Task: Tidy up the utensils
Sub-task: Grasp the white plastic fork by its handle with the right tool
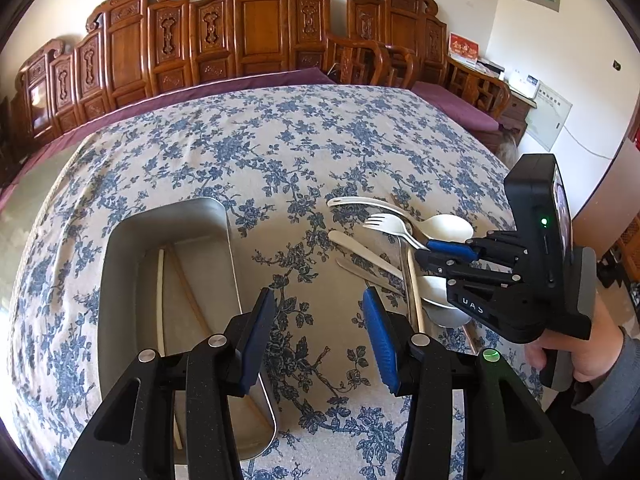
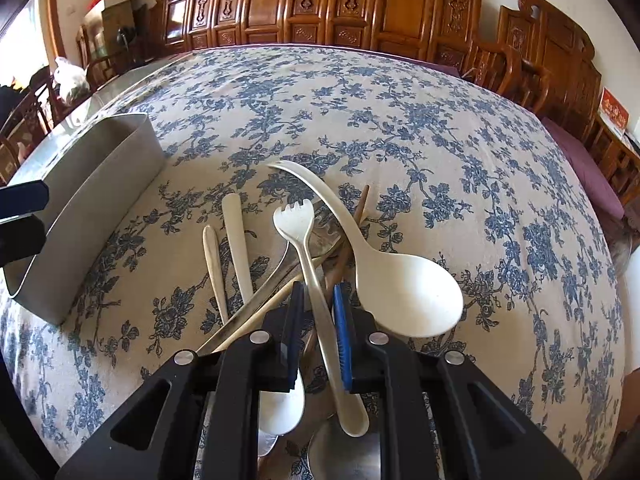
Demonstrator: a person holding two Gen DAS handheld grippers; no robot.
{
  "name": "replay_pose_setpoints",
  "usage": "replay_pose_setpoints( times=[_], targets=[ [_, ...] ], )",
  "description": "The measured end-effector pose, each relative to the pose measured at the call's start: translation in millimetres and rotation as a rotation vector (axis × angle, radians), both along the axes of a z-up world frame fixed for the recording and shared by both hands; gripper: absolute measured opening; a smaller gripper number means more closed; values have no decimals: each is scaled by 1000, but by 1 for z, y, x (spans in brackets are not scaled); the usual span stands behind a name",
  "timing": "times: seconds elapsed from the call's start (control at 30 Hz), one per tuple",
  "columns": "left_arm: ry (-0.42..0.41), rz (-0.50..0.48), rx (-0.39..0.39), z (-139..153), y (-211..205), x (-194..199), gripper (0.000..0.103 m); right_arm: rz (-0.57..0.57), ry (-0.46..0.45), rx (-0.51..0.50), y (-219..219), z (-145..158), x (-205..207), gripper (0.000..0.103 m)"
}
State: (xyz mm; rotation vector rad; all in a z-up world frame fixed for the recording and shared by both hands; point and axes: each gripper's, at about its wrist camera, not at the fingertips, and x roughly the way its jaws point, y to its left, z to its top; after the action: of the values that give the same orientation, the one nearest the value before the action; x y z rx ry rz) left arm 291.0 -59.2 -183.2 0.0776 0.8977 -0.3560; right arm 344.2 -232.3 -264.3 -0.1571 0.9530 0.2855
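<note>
A pile of utensils lies on the floral tablecloth: a cream fork (image 2: 308, 264), a large cream spoon (image 2: 404, 292), cream handles, metal pieces and chopsticks. My right gripper (image 2: 318, 308) is closed around the cream fork's handle; it also shows in the left wrist view (image 1: 448, 250), holding the fork (image 1: 384, 224) above the pile. My left gripper (image 1: 316, 336) is open and empty beside a metal tray (image 1: 120, 264) that holds chopsticks (image 1: 188, 292). The tray (image 2: 96, 184) sits left of the pile.
The table (image 1: 248, 152) is covered by a blue floral cloth. Carved wooden chairs (image 1: 256, 28) and purple cushions line the far edge. A person's hand (image 1: 568, 352) holds the right gripper.
</note>
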Motion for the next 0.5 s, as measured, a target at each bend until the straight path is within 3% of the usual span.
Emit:
replay_pose_setpoints(
  times=[0.5],
  targets=[
    [-11,-40,9,-5,-25,-6,43,-20,-77,161,-34,37,-20,9]
  ],
)
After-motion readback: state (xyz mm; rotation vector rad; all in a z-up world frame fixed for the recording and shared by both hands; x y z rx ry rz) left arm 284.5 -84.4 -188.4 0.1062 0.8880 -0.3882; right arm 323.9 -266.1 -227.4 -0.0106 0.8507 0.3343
